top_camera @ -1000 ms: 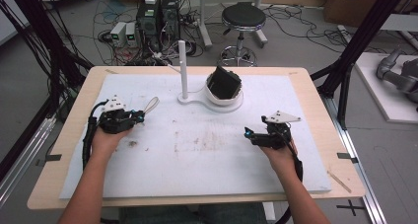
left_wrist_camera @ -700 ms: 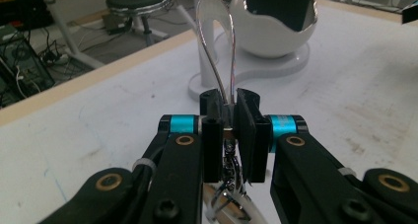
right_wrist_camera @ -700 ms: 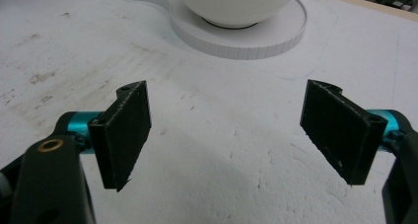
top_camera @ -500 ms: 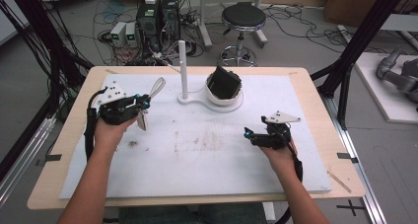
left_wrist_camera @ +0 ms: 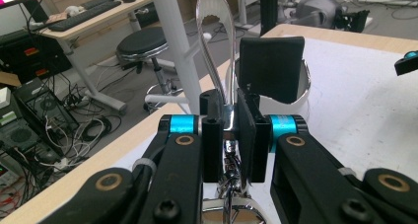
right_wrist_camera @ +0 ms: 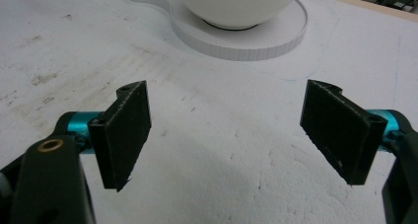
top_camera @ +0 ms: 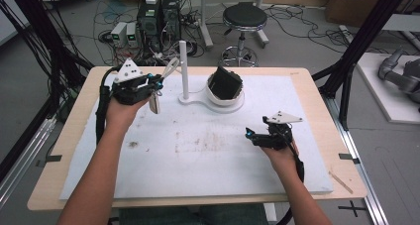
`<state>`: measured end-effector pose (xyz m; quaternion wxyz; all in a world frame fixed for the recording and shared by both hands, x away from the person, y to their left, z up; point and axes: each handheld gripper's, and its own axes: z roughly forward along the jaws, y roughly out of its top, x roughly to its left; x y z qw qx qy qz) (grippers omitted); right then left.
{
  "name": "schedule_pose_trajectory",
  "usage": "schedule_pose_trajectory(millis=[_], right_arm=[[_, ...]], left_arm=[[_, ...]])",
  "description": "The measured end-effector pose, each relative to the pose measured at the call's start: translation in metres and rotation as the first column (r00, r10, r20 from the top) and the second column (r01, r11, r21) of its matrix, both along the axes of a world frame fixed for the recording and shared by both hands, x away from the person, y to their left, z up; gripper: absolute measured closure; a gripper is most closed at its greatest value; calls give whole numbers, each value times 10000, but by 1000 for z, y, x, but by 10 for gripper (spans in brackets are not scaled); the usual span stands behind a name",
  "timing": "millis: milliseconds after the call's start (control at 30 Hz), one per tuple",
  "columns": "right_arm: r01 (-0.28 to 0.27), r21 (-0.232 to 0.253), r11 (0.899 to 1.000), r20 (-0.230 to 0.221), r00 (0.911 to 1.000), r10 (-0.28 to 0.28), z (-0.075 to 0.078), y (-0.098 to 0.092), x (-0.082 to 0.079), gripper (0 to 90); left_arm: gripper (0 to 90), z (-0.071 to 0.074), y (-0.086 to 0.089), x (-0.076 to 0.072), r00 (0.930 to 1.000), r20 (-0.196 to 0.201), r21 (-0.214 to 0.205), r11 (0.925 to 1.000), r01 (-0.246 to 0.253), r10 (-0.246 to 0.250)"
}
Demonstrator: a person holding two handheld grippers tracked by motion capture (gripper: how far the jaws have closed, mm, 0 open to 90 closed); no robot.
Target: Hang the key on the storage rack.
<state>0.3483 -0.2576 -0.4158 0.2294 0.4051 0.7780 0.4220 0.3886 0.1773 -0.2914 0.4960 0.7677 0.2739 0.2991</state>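
Since the earlier frame the left gripper (top_camera: 157, 84) is raised off the mat, its jaws clamped on a metal keyring loop (left_wrist_camera: 215, 41) held near the white post (top_camera: 183, 69). Hanging it is judged still undone. The right gripper (right_wrist_camera: 236, 130) is kept wide open, empty.

- A wooden table (top_camera: 317, 81) carries a white mat (top_camera: 208, 160) that covers most of its top, stained near the middle.
- On the mat near the table's far edge lies a white stand (top_camera: 198, 100) with an upright post (top_camera: 184, 66).
- A white bowl (top_camera: 233, 98) sits on the stand's round base.
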Motion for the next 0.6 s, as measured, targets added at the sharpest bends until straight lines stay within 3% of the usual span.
schedule_pose_trajectory(millis=[200,600], right_arm=[[-16,-17,10000,28,10000,16,0,-1,1,198],[-18,-14,10000,-12,10000,18,0,-1,1,198]], left_arm=[[812,4,-10,9,10000,-7,145,9999,-41,41],[812,-5,-23,31,9987,-390,622,9976,-300,324]])
